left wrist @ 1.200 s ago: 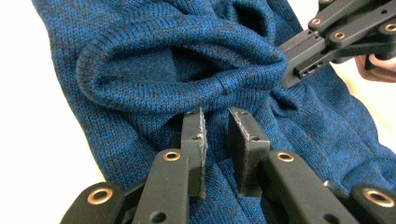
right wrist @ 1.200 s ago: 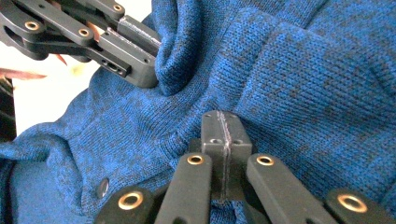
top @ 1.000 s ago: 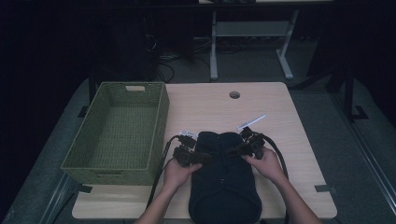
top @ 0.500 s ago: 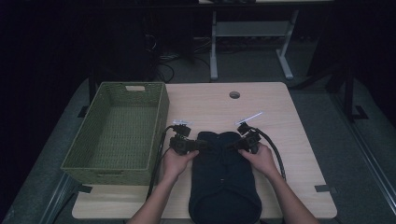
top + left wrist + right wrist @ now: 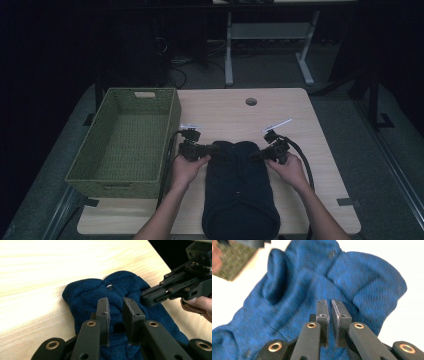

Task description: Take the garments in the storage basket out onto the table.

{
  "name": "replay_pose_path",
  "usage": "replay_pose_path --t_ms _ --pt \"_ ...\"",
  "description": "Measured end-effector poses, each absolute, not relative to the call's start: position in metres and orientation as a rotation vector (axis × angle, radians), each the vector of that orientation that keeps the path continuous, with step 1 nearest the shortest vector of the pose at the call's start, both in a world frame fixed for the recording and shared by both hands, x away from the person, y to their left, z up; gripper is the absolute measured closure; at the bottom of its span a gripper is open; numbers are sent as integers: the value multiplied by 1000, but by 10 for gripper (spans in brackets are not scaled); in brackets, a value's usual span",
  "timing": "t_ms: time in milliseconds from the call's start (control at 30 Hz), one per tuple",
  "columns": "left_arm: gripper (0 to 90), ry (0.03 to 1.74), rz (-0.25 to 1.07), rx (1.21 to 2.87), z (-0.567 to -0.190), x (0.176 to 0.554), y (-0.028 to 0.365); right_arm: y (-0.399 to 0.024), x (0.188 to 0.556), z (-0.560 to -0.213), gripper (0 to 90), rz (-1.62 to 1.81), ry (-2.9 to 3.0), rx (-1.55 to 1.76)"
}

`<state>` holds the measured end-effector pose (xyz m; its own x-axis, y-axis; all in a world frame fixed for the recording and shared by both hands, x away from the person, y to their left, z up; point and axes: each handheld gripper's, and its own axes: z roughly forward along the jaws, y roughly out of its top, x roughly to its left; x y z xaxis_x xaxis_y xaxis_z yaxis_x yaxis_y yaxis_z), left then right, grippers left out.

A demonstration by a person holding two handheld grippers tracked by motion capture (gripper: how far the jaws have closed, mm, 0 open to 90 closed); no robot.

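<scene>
Jaws of the left gripper point(image 5: 118, 301) stood a narrow gap apart over the knit, and I could see no fold pinched between the pads. The right gripper point(image 5: 331, 302) showed only a slit; its jaws had just been opening, and nothing seemed caught between them, the cloth lying just beneath. Both pairs of tongs pointed inward at each other across the far end of the dark blue garment point(image 5: 240, 195), one at each far corner. The garment lay folded on the table point(image 5: 225, 107) with its long axis running from the person's edge straight away, so the tongs met it crosswise at its far end. The green basket point(image 5: 170, 130) sat just left of the left hand, well apart from the right, so any carry that way would likely favour the left side.
</scene>
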<state>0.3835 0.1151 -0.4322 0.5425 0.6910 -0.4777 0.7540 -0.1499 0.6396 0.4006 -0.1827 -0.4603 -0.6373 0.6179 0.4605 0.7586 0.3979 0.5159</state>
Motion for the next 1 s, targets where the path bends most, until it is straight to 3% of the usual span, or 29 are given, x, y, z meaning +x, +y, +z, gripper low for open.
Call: replay_pose_path --t_ms 467,1000 --pt "748 1202 -123 1905 -441 388 109 -193 390 -470 861 -1066 -2445 -1203" --pt "732 1252 -68 1878 -441 405 113 -215 410 -443 761 -1169 -2422 -1320"
